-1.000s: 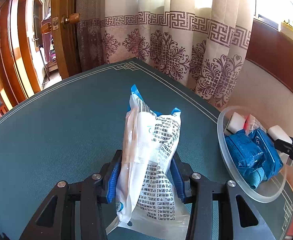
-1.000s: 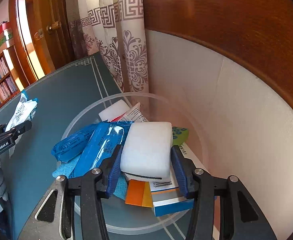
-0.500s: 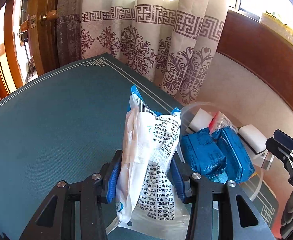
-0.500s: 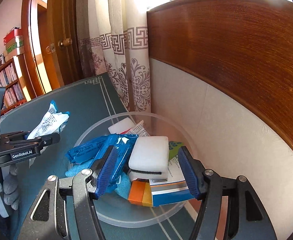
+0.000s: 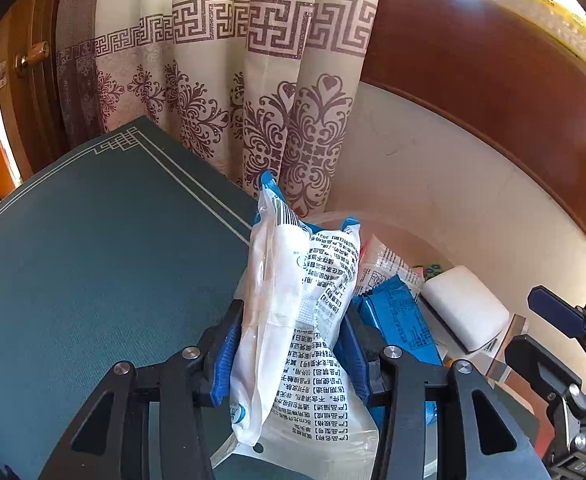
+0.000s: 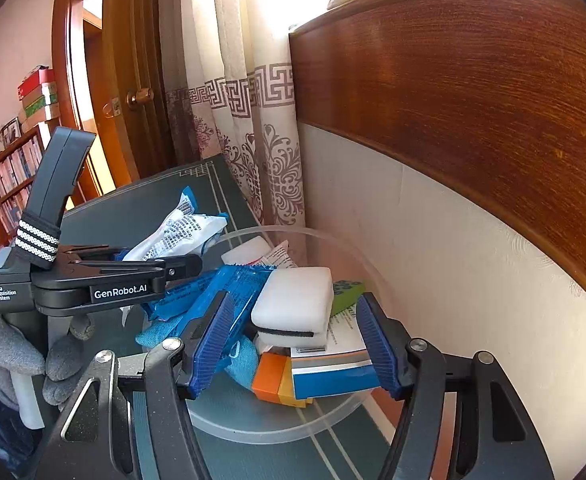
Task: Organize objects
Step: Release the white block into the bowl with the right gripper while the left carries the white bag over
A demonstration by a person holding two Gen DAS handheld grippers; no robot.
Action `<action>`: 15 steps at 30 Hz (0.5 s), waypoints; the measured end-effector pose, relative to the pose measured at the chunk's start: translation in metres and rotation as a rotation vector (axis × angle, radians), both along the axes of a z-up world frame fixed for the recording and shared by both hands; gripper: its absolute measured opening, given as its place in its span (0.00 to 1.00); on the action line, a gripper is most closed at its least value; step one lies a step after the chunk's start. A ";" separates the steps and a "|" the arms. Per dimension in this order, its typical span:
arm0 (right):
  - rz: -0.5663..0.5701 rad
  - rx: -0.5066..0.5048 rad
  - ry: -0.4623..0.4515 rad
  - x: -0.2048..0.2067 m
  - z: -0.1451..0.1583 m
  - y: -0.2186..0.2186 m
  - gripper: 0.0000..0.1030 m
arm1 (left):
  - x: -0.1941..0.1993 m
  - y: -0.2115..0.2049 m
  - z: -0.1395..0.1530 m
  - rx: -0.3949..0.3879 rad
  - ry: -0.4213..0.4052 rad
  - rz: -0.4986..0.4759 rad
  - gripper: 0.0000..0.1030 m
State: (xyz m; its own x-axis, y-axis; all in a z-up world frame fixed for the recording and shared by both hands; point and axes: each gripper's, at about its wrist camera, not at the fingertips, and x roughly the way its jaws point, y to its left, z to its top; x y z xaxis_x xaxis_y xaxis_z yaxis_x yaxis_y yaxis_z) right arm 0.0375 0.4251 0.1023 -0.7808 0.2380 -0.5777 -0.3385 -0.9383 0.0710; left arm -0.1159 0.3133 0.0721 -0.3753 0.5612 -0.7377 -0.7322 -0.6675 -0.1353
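Note:
My left gripper is shut on a white printed plastic packet with blue ends and holds it at the left rim of a clear round bowl; the packet also shows in the right wrist view. The bowl holds a white sponge block, blue wrapped packets, a blue cloth, a white and blue box and an orange piece. My right gripper is open and empty, its jaws wide on either side of the sponge, above the bowl's near side.
The bowl stands at the far right corner of a teal table mat, close to the white wall and the patterned curtain. A wooden door and bookshelves are to the left.
My left gripper has carried the packet right, up to the bowl. My right gripper has let go of the white sponge, opened wide and drawn back and up.

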 end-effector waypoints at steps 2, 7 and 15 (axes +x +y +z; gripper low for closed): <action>0.000 -0.003 0.002 0.001 -0.001 0.001 0.63 | 0.000 0.007 -0.002 -0.002 -0.001 -0.013 0.47; 0.003 -0.015 0.004 0.002 -0.005 0.003 0.63 | 0.004 0.015 -0.003 0.017 -0.001 -0.044 0.69; 0.003 -0.023 0.012 0.006 -0.004 0.002 0.63 | 0.007 0.007 0.007 0.049 0.009 -0.018 0.93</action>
